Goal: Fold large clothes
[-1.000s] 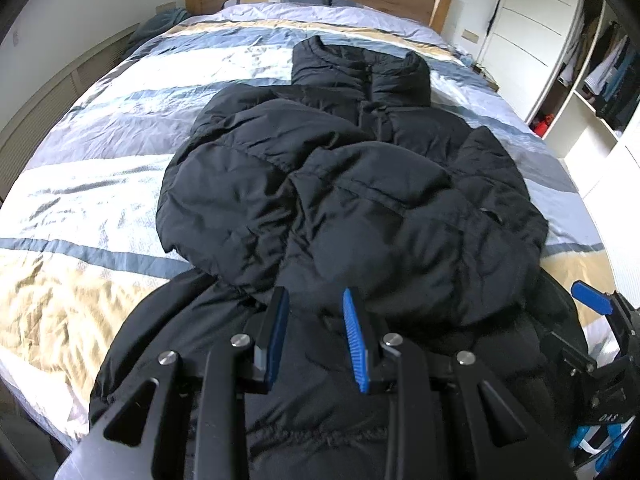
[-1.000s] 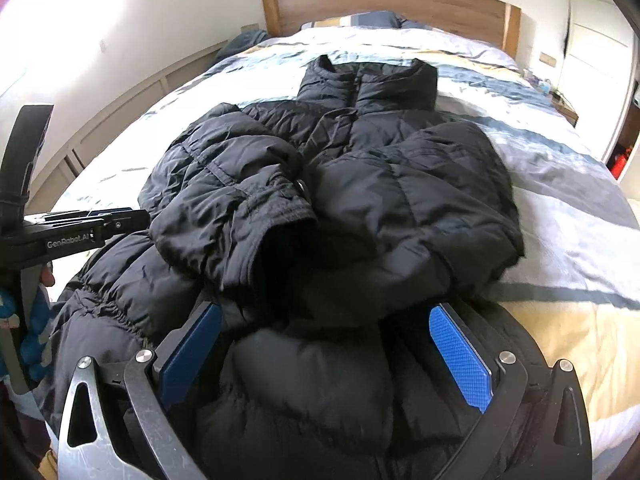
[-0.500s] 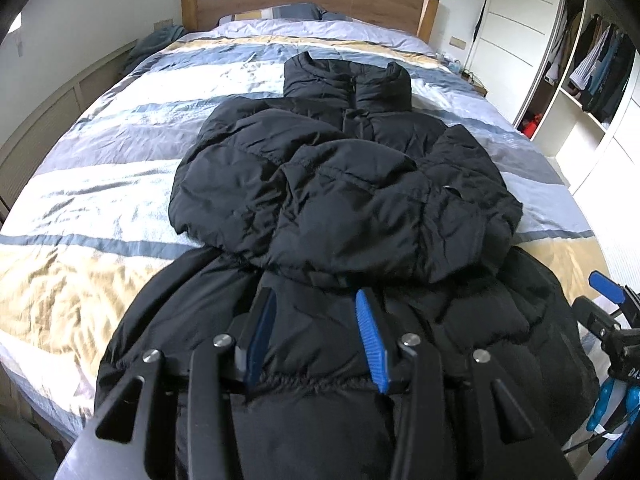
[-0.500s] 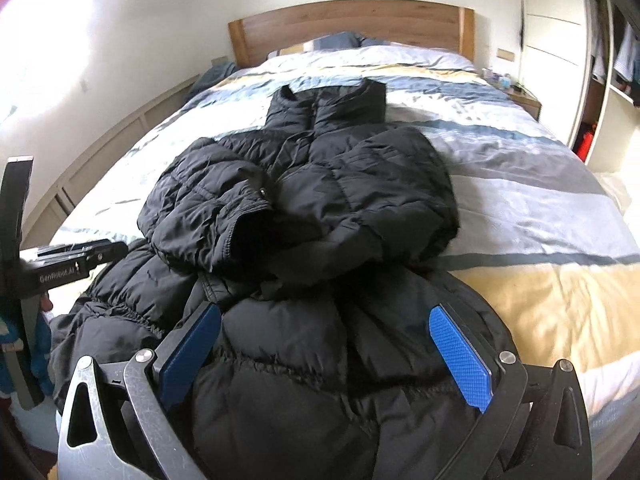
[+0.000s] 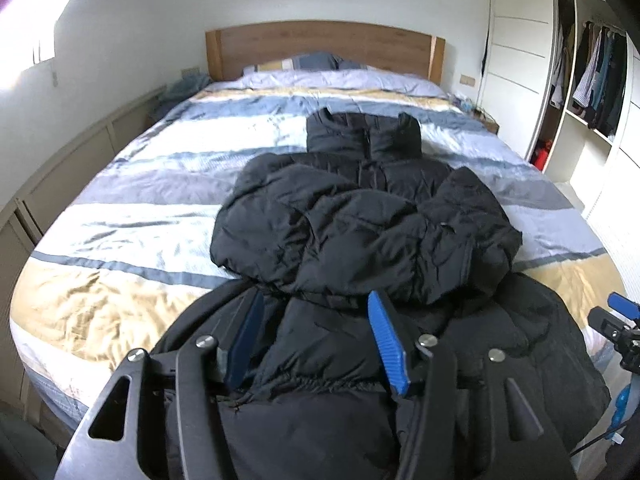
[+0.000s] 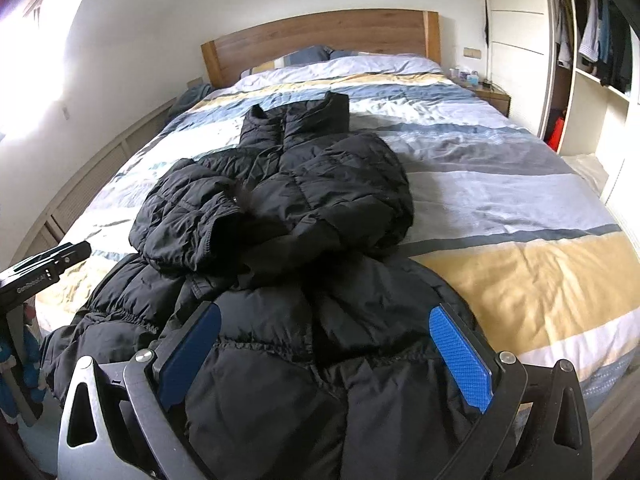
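At the foot of the bed, view by view:

Left wrist view
- Jacket position: the black puffer jacket [image 5: 360, 240] lies along the middle of the bed [image 5: 120, 216], collar toward the headboard [image 5: 320, 48], hem toward me at the near edge.
- Long axis: it runs straight away from the left tongs [image 5: 316, 336], foot to head.
- Sleeves: both look folded in across the chest, making a thick mound beyond the fingertips.
- Left tongs: spread partway, the hem's puffy fabric between the blue pads; they straddle it without pinching.
- Neighbour: the right tongs [image 5: 618, 320] peek in at the right edge, beside the hem's far corner.

Right wrist view
- Right tongs [image 6: 324, 344]: spread wide, one blue pad on each side of the hem panel, nothing gripped.
- Which is nearer: both sit at the hem, the left tongs [image 6: 44, 264] off to the left side; I judge them about equally placed.
- Coming move: probably to take the hem and carry it up over the sleeve mound toward the collar.
- In the way: only the bulky sleeve cuff [image 6: 188, 236] piled on the chest, which may make the fold spring back.
- Around: striped duvet bare on either side, wardrobe [image 6: 520, 40] well off to the right, nightstand [image 6: 488, 98] by the headboard.
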